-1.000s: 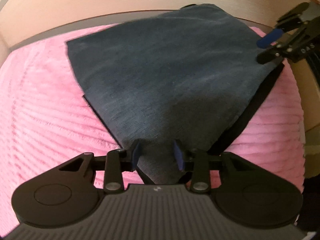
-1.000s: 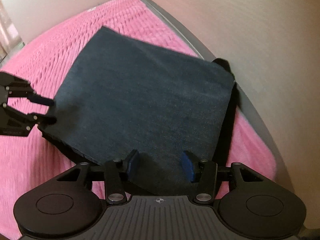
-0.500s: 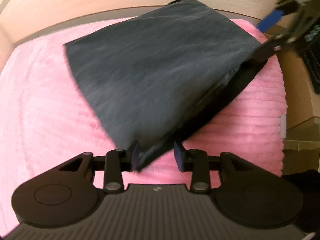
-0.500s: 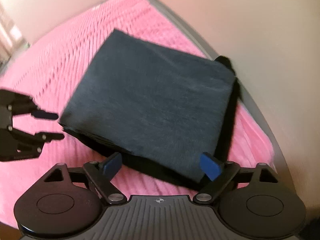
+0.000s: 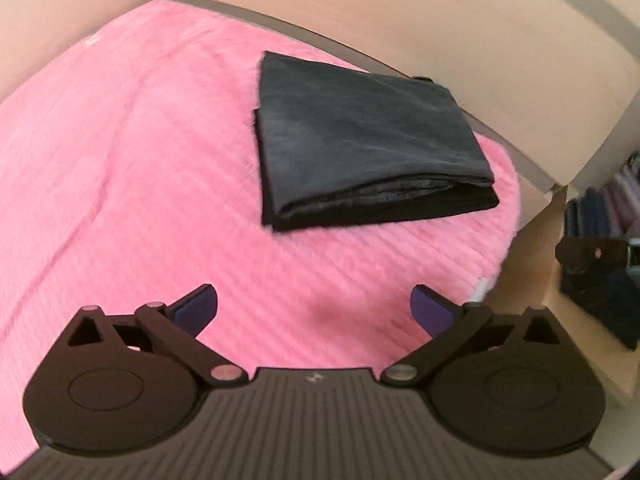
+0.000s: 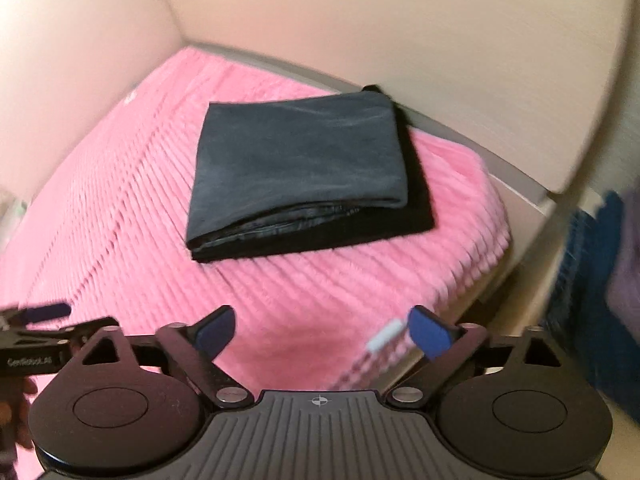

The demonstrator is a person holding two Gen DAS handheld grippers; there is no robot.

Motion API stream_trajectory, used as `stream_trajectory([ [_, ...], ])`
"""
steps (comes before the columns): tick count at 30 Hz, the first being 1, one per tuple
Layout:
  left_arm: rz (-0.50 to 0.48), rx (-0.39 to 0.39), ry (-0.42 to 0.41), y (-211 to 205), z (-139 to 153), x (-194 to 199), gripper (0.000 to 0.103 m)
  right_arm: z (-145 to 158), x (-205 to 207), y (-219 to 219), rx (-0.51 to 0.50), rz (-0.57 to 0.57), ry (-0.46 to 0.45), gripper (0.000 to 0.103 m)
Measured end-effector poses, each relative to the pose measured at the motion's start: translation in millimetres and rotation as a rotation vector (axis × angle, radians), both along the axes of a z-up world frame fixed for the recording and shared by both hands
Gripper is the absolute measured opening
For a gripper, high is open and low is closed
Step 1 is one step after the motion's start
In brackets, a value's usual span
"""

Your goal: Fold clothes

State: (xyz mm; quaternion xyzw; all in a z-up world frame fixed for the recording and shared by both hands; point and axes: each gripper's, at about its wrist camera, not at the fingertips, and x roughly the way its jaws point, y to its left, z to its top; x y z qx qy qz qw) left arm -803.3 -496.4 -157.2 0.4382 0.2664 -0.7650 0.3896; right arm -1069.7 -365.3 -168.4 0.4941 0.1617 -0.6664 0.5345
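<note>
A dark grey garment (image 5: 360,140) (image 6: 300,168) lies folded into a flat rectangle on the pink ribbed blanket (image 5: 140,160) (image 6: 120,220), close to the far edge by the wall. Its layered open edge faces me. My left gripper (image 5: 314,304) hovers above the blanket, well short of the garment; its jaws are opening and nothing is between them. My right gripper (image 6: 320,326) is likewise back from the garment, jaws opening and empty. In the right wrist view the left gripper (image 6: 44,316) shows at the lower left, held by a hand.
Beige walls (image 6: 440,40) enclose the bed at the back and left. To the right, past the blanket's edge, stand stacked dark and blue clothes (image 5: 600,208) (image 6: 592,260). A white tag (image 6: 384,336) hangs at the blanket's near right edge.
Both grippers let go of the garment's corners, opened wide and drew back and up. The garment now rests folded on the blanket, farther away in both views.
</note>
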Motion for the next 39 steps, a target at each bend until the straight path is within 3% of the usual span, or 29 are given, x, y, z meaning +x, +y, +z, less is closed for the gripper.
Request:
stream_trajectory([
  [8, 0.083, -0.004, 0.108, 38.9, 54.8, 54.3, 0.102, 55.5, 49.8, 53.1, -0.065, -0.066, 0.045, 0.102],
  [11, 0.076, -0.041, 0.094, 50.8, 68.4, 61.2, 0.102, 74.7, 63.3, 66.7, -0.071, -0.065, 0.089, 0.102],
  [16, 0.073, -0.028, 0.084, 64.7, 79.3, 63.7, 0.102, 94.6, 71.0, 75.0, -0.083, -0.051, 0.117, 0.102],
  [28, 0.076, -0.074, 0.061, 70.8, 96.2, 21.3, 0.102, 107.7, 52.4, 51.0, -0.076, 0.041, 0.154, 0.102],
  [39, 0.065, -0.117, 0.005, 84.4, 102.3, -12.3, 0.102, 103.1, 29.8, 57.5, -0.051, 0.033, 0.139, 0.102],
])
